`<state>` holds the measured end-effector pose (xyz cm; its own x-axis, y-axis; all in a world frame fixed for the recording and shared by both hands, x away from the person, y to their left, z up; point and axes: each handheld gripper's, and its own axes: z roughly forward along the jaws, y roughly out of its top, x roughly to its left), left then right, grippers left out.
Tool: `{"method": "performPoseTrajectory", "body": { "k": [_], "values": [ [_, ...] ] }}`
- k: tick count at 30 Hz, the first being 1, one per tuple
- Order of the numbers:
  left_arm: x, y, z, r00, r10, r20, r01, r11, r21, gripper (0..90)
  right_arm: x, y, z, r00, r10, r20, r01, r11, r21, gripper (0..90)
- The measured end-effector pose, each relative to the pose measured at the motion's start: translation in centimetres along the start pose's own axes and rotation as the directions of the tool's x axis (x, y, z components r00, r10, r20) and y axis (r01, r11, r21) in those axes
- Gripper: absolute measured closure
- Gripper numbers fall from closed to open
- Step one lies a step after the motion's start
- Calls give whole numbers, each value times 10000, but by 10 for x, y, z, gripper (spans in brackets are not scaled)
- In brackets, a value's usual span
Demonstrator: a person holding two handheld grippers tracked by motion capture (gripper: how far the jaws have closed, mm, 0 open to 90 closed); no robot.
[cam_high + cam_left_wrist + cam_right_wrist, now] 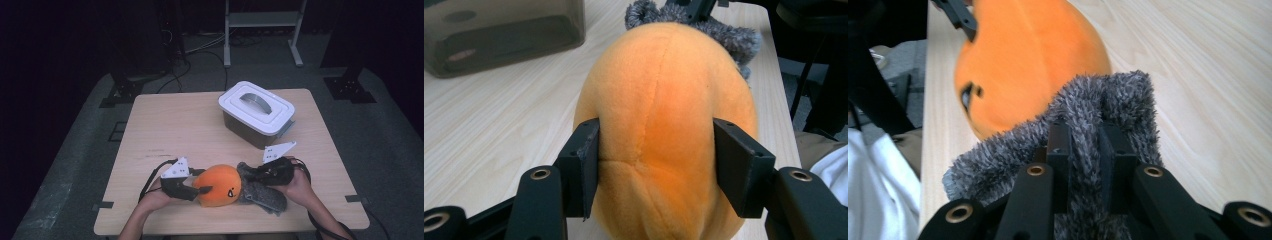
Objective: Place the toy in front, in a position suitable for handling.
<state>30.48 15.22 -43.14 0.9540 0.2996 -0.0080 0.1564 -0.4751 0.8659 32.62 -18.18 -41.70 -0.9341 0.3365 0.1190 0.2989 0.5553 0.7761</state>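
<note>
An orange plush toy with a small black mark on its side lies near the table's front edge, joined to a grey fuzzy part on its right. My left gripper comes in from the left. Its jaws press on both sides of the orange body, and the left gripper is shut on it. My right gripper comes in from the right. In its own view the right gripper is shut on a fold of the grey fur, with the orange body just beyond.
A dark translucent storage box with a white handled lid stands at the back right of the wooden table. Its lower wall appears in the left gripper view. A white metal stand and cables lie on the floor behind.
</note>
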Motion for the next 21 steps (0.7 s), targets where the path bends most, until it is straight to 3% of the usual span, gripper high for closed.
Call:
{"method": "performPoseTrajectory", "body": {
  "k": [4, 8, 11, 17, 21],
  "values": [
    [1, -1, -1, 9999, -126, 18, 126, 9999, -8, 406, 2, 4, -7, 10000, -29, 87, 33, 9988, -490, 770],
    [2, -1, 0, 9999, -93, 41, 93, 10000, 6, 406, 11, 12, -8, 9995, -240, -203, 219, 9950, -979, 770],
    [3, -2, -1, 10000, -94, 32, 94, 9999, 37, 406, 15, 13, -1, 9988, -402, -288, 382, 9971, -665, 769],
    [3, -2, -1, 9998, -183, 12, 183, 9998, 47, 405, 7, 3, 2, 9989, 1, -463, -12, 9997, -232, 768],
    [4, -3, -2, 9996, -269, -7, 269, 9996, 26, 403, 6, -1, 1, 9997, 34, -237, -30, 9998, 185, 768]
  ]
}}
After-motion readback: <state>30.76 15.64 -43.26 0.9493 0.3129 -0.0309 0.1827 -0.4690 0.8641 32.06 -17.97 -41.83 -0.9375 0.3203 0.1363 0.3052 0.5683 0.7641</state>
